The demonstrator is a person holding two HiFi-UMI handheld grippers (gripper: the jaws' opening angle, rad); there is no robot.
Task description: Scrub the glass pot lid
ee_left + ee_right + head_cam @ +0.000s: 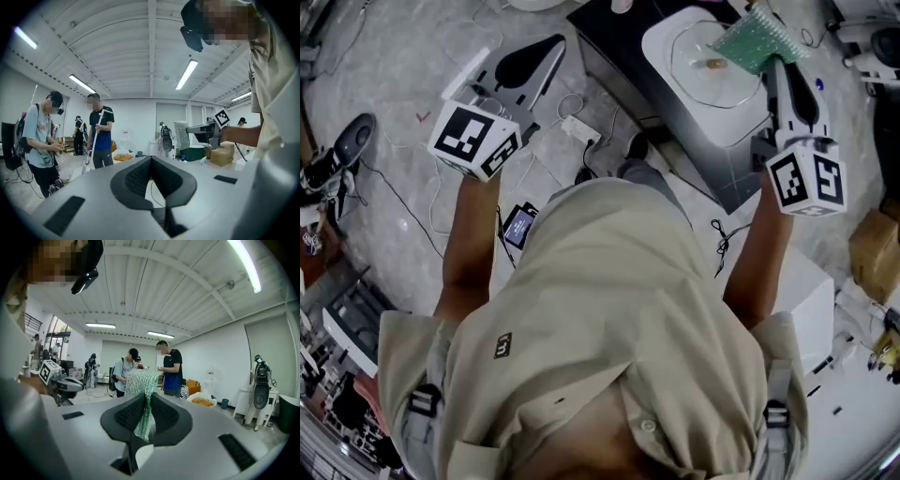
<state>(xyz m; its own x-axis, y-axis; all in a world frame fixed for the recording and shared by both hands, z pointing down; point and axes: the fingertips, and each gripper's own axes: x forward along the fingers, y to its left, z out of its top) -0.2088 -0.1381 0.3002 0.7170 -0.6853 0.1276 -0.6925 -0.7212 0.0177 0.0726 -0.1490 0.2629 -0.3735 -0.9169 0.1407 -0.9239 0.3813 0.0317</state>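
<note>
The glass pot lid [711, 67] lies flat in a white basin [661, 42] at the top of the head view, its small knob facing up. My right gripper [780, 64] is shut on a green scrub cloth [754, 39], which hangs just above the lid's right edge; whether it touches the lid I cannot tell. In the right gripper view the green scrub cloth [143, 390] stands pinched between the jaws of the right gripper [144, 397]. My left gripper [534, 58] is held off to the left over the floor, far from the lid, shut with nothing in it. The left gripper [151, 161] faces the room.
The basin rests on a dark table [614, 52]. Cables and a power strip [579, 128] lie on the floor between the grippers. A white box [814, 300] and a cardboard box [874, 251] sit at the right. Several people [98, 136] stand in the room.
</note>
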